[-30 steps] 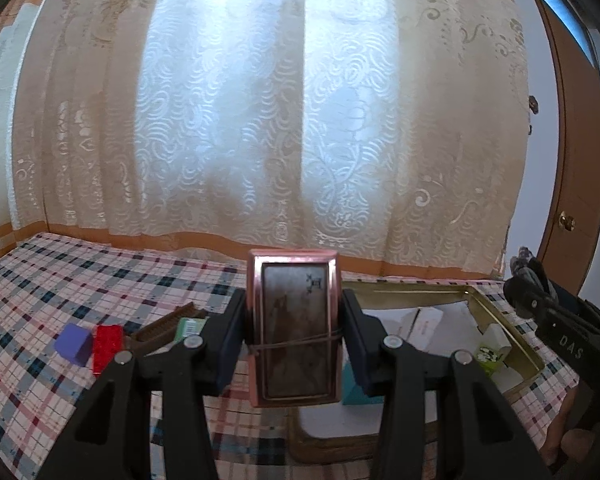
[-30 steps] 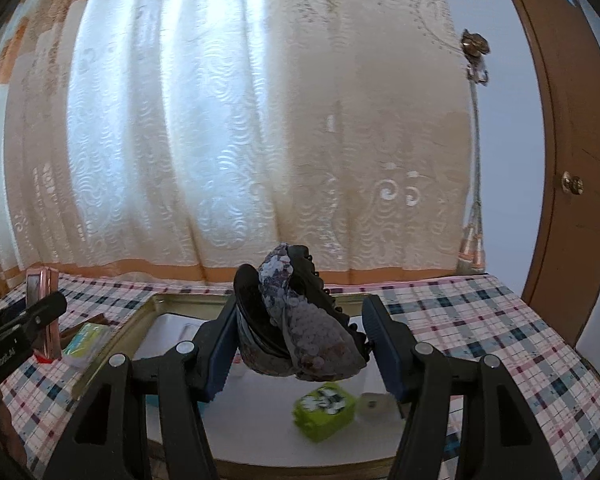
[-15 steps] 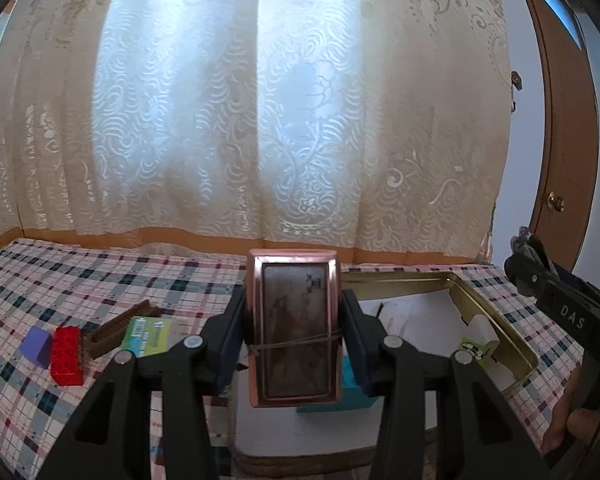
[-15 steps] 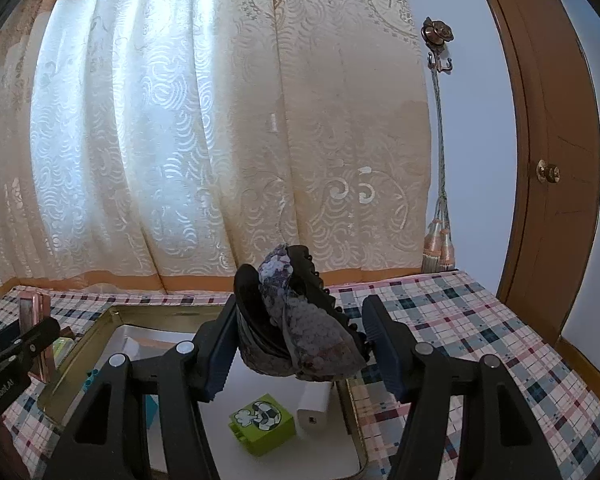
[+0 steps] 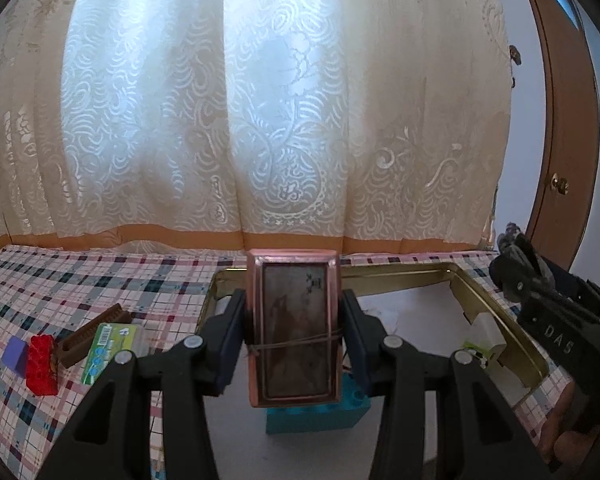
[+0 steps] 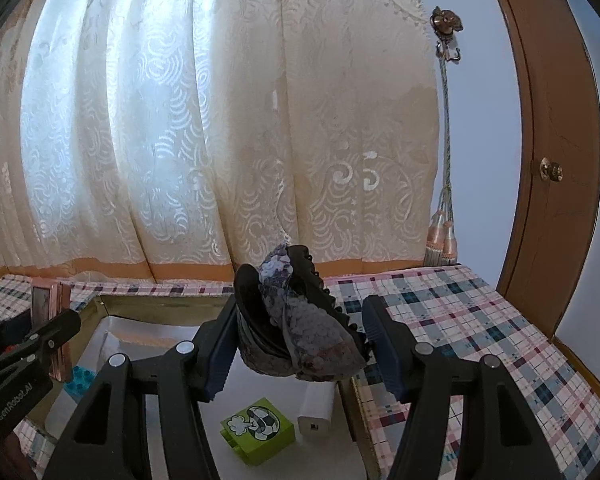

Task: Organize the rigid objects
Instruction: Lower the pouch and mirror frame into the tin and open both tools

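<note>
My left gripper (image 5: 294, 332) is shut on a pink metal box (image 5: 294, 320) bound with a rubber band, held upright above the near left part of a gold-rimmed tray (image 5: 496, 312). A teal brick (image 5: 316, 416) lies in the tray just under the box. My right gripper (image 6: 300, 344) is shut on a dark hair claw clip (image 6: 300, 320) covered in sequined fabric, and it hangs over the tray's right side (image 6: 352, 412). Below the clip lie a green block (image 6: 258, 432) with a football print and a small white block (image 6: 316, 412). Each gripper shows at the edge of the other's view.
On the checked tablecloth left of the tray lie a purple block (image 5: 14, 354), a red brick (image 5: 40, 364), a brown comb (image 5: 92, 334) and a green card pack (image 5: 110, 344). A lace curtain (image 5: 280, 120) hangs behind the table. A wooden door (image 6: 552, 200) stands at the right.
My left gripper has carried the pink box rightward over the tray. My right gripper has drifted right with the clip, towards the tray's right rim. Both grips are unchanged.
</note>
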Available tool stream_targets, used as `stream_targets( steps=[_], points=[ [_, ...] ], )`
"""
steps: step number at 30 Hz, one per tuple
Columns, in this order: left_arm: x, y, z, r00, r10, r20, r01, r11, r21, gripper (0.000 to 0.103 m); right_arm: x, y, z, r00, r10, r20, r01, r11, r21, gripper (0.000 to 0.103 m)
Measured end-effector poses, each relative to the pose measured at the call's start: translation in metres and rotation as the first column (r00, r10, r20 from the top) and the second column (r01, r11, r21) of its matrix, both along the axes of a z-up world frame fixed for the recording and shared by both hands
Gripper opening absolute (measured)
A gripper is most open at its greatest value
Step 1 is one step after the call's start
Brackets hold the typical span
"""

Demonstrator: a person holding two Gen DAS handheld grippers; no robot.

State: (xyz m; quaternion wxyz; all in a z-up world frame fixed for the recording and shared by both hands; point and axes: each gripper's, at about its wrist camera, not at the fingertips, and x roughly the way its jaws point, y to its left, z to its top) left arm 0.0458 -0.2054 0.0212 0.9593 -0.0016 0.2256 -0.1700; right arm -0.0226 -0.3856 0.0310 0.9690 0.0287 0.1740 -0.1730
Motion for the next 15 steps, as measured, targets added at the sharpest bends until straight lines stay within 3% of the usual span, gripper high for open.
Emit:
stream_targets(
  steps=[10,15],
  points=[
    [0.016,-0.013,-0.008,0.999,0.010,-0.048,-0.008,0.999,0.033,0.045,0.025,0.011,-0.011,0.998,-0.010,-0.056,0.004,0.995,-0.097,0.063],
    [0.024,-0.026,-0.012,0.997,0.013,-0.074,-0.008,0.997,0.071,0.045,0.033,-0.001,-0.015,0.996,-0.023,-0.088,0.019,0.999,-0.047,0.063]
  ],
)
